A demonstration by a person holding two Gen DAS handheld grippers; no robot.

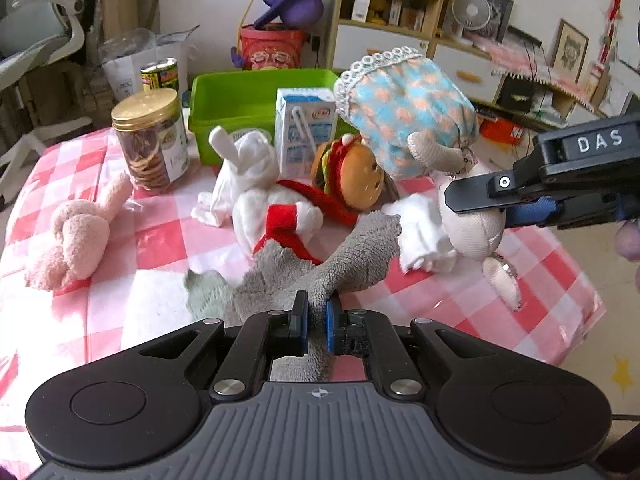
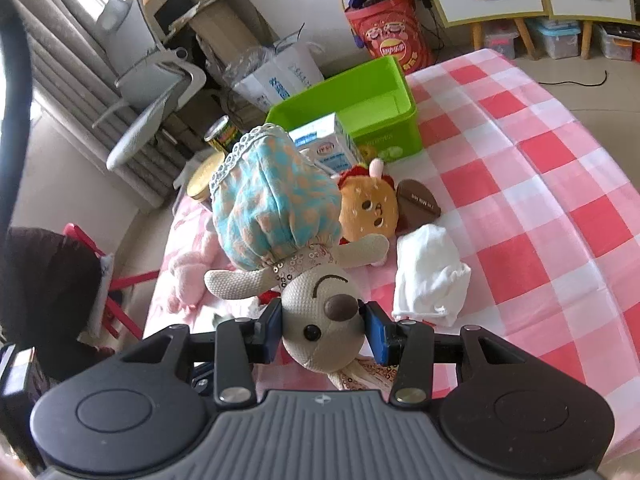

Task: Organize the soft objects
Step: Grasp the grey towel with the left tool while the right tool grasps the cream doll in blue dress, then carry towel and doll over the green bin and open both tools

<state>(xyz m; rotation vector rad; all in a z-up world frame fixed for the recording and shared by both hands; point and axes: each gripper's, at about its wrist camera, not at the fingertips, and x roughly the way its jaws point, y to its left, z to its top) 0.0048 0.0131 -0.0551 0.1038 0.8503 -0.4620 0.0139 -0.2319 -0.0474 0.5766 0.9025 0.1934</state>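
My left gripper [image 1: 317, 314] is shut on a grey towel [image 1: 340, 264] that trails over the pink checked table [image 1: 152, 248]. My right gripper [image 2: 323, 328] is shut on the head of a beige rag doll [image 2: 316, 312] in a blue and peach dress [image 2: 272, 208], held upside down above the table; it also shows in the left wrist view [image 1: 472, 216]. A white plush with a red scarf [image 1: 264, 200], a burger plush [image 1: 352, 176], a pink plush rabbit [image 1: 76, 236] and a white cloth [image 2: 430, 276] lie on the table. A green bin [image 2: 360, 100] stands at the back.
A cookie jar with a gold lid [image 1: 150, 136], a milk carton [image 1: 304, 128] and a tin can [image 1: 159, 74] stand near the bin. A brown heart-shaped box [image 2: 418, 202] lies by the burger plush. Chairs, boxes and shelves surround the table.
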